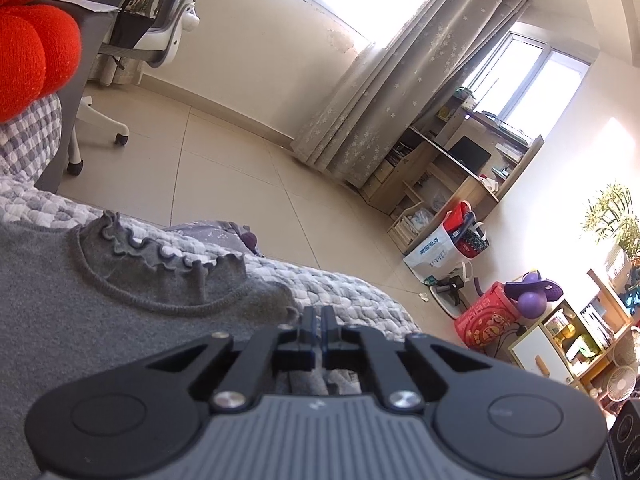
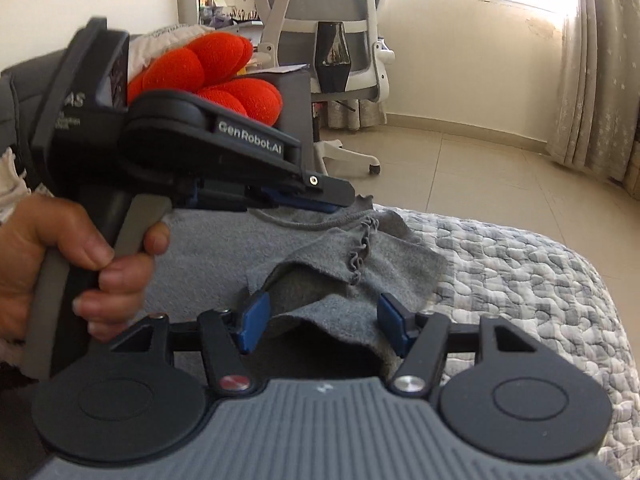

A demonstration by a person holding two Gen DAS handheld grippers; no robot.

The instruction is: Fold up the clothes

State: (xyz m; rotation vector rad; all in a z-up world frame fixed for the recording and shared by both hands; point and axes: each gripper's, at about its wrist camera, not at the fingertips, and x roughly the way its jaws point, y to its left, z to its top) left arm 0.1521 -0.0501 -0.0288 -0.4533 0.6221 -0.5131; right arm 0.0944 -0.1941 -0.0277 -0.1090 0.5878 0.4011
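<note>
Right gripper (image 2: 322,326): fingers spread wide, blue pads (image 2: 253,324) either side of a raised fold of the grey top (image 2: 352,276), not pressing it.

Left gripper (image 1: 319,322): fingers drawn together, pinching the edge of the grey top (image 1: 80,300) near its frilled neckline (image 1: 160,256). In the right wrist view the same gripper (image 2: 320,200) crosses the frame, gripped by the person's hand (image 2: 60,264), and blocks much of the garment behind it.

Grey top: spread on a grey-and-white checked quilt (image 2: 520,264), one corner turned over.

Red plush cushion (image 2: 208,76): behind the left gripper, at the quilt's far end.

Office chair (image 2: 340,40): white frame, grey mesh, on the tiled floor (image 1: 224,168) beyond.

Curtain (image 1: 400,80): patterned, hanging beside a wooden desk (image 1: 448,176); bags (image 1: 448,244) and a red basket (image 1: 484,320) on the floor nearby.
</note>
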